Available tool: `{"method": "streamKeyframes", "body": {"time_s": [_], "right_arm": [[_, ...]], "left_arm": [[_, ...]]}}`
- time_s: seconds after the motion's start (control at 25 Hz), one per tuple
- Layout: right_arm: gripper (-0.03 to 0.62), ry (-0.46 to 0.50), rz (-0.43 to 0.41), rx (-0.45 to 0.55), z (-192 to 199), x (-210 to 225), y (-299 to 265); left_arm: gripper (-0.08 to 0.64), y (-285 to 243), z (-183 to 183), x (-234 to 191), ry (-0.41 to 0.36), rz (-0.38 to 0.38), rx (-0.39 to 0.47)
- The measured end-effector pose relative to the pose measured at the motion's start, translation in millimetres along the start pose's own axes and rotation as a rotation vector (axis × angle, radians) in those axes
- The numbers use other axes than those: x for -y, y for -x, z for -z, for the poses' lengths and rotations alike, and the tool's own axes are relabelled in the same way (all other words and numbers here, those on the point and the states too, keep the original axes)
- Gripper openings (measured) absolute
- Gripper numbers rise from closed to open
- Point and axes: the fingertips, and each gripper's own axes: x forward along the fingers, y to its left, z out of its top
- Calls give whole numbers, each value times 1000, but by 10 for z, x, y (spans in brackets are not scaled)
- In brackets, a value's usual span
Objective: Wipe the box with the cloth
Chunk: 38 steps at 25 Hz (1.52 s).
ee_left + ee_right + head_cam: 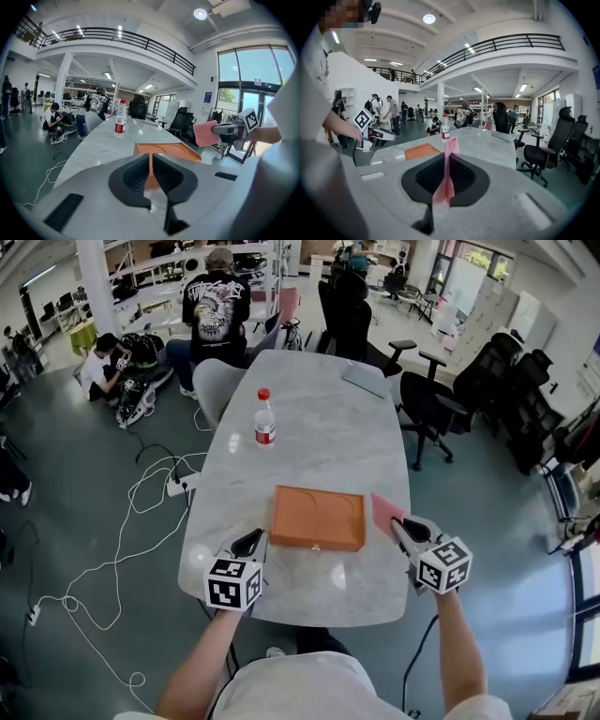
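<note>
**Cloth's in hand, box not wiped yet**

As far as I can see, the wiping hasn't started. The right gripper (pixel 410 531) has its fingers (pixel 466 180) pinched on the pink cloth (pixel 385 512). The cloth is up in the air just beside the right edge of the box (pixel 318 517), not on it.

The box is the flat orange one lying on the tabletop (pixel 319 427) near the front edge, between the 2 grippers. The left gripper (pixel 249 542) sits low by the box's front left corner. Its fingers (pixel 136 177) are closed down to a thin slit with nothing in them. I can't tell whether it's resting on the tabletop.

So 1 bit is sorted (cloth in grip) and the rest is left: get the cloth down onto the box and rub it over. My guess is the box could slide under the rubbing, so the left gripper may need to steady it.

Other stuff around:
- A water bottle (pixel 265 418) with a red cap stands further back, well apart from the box.
- A flat grey thing (pixel 366 381), maybe a closed laptop, lies at the far end.
- Office chairs (pixel 441 399) stand on the right.
- White cables (pixel 141 512) trail over the floor on the left.
- A few people (pixel 216 306) are at the far end.

Nothing stands between the cloth and the box.
</note>
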Motion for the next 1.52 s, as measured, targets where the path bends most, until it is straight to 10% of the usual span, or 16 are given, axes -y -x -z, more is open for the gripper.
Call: {"method": "streamKeyframes", "body": {"time_s": [0.76, 1.52], "right_arm": [[15, 345, -512, -96, -667, 32, -1593], [15, 304, -911, -260, -248, -859, -2870]], "left_arm": [[26, -426, -243, -389, 83, -199, 26], [26, -481, 6, -453, 181, -366, -16]]}}
